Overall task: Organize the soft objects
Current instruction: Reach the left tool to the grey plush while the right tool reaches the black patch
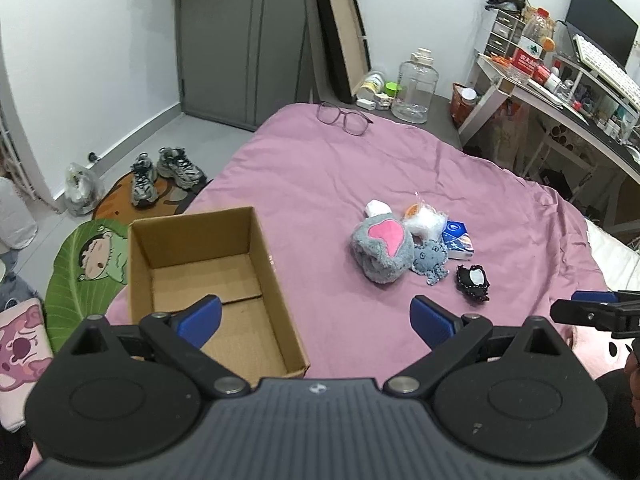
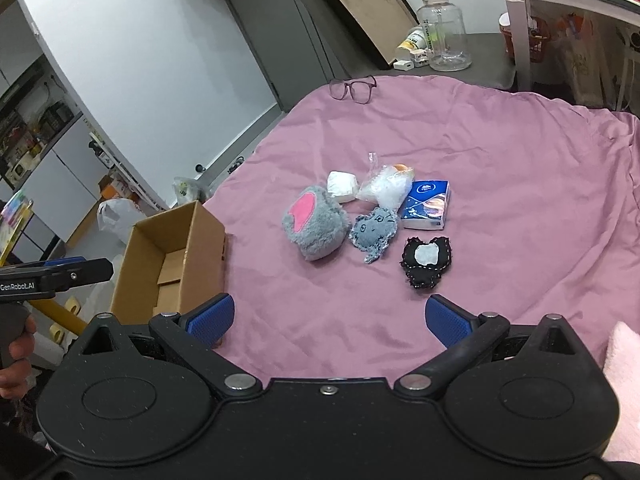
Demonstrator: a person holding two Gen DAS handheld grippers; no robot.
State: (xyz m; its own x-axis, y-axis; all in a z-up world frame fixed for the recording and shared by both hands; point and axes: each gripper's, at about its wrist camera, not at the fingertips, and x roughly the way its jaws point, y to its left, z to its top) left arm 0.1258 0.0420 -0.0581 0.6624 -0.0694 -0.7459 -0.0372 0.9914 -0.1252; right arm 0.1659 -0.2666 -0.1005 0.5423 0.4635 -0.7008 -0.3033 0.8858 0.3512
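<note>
Soft things sit bunched together in the middle of the bed (image 2: 500, 152), on its mauve cover. The biggest is a grey plush (image 2: 314, 226) with a pink patch, and a white wad (image 2: 341, 185) touches its far side. Just right of the plush lies a small blue knitted toy (image 2: 374, 230), and beyond that a crinkled clear bag (image 2: 384, 188) with something orange tucked behind it. A blue tissue pack (image 2: 426, 204) rests against the bag's right side. A black fabric piece (image 2: 426, 262) with a pale centre lies a little apart, nearest the hand-held grippers.

To the left of the pile, near the bed's edge, stands an open cardboard box (image 1: 200, 264) with a bare floor.

Both tools hover short of the pile, gripping nothing. The left hand-held gripper (image 1: 316, 322) has its blue pads spread wide, one pad over the box. The right hand-held gripper (image 2: 330, 320) is likewise spread wide above bare cover.

Glasses (image 2: 353, 88) lie at the far end of the bed, with a clear jug (image 2: 442, 34) on the floor beyond them.
</note>
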